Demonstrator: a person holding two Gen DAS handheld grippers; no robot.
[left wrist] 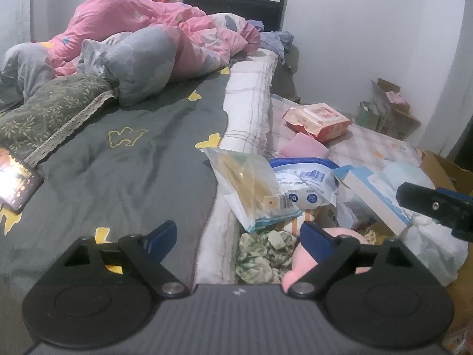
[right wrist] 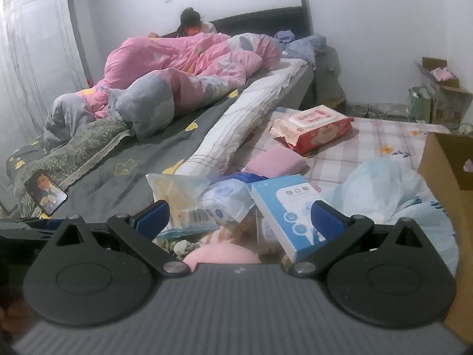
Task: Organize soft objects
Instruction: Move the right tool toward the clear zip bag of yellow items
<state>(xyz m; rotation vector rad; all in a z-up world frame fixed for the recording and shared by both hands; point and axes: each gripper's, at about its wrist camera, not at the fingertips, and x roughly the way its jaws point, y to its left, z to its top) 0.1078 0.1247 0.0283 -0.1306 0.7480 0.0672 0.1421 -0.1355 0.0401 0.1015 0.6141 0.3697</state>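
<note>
Both jaws are standing spread, pinching nothing: left gripper is showing a green scrunchie beside the pink plush, right gripper only the plush. Farther left, grey bedspread is lying open.

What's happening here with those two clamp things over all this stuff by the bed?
Someone holds a gripping tool in each hand, facing a heap of clutter beside the bed. The left tool and right tool are both open and hold nothing. Below them lie a pink plush toy, a green-patterned soft bundle, a blue-and-white box and some plastic packets. Nothing has been picked up yet. Another person sits under a pink quilt on the bed.
</note>
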